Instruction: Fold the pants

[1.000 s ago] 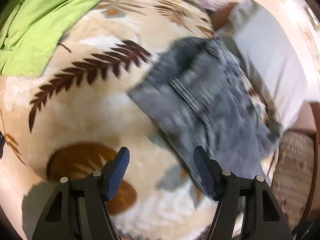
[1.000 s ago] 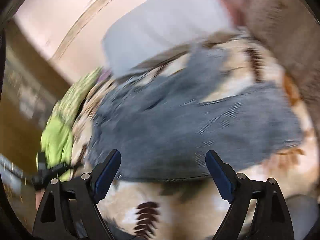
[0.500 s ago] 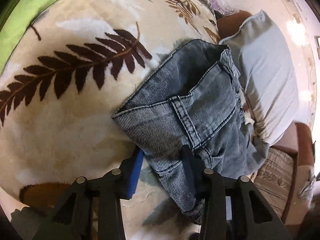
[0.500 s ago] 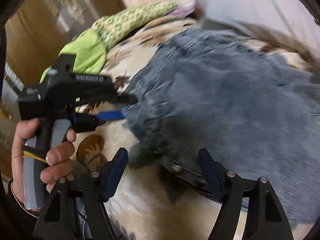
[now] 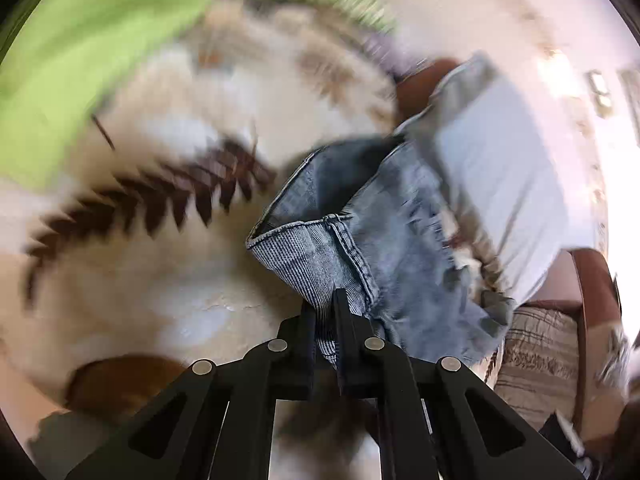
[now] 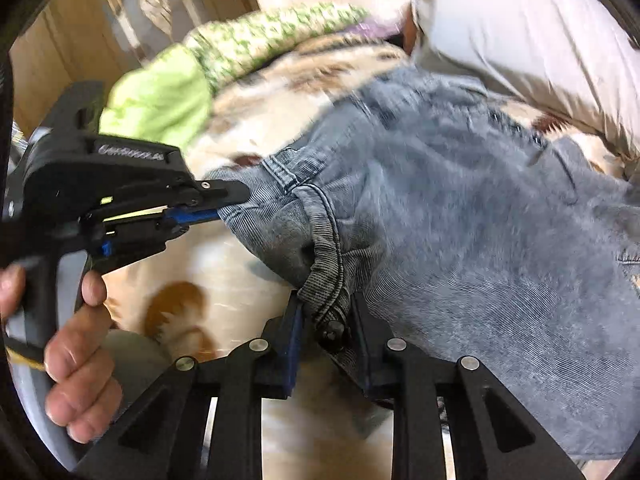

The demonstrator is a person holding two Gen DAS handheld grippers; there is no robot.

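Our left tongs (image 5: pixel 325 312) are clenched on the jeans (image 5: pixel 384 240) at the waistband corner; half a second ago they only straddled it. The jeans lie mid-bed on the leaf blanket (image 5: pixel 168 272), by the pillow (image 5: pixel 500 168). Denim is heavy, limp, thick-seamed, so the waistband is the best hold. Our right tongs (image 6: pixel 326 332) have narrowed onto the button edge, gripping it.

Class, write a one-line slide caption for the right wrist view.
Right gripper clamps the jeans at the waistband button; left gripper pinches another edge above the leaf-print blanket.
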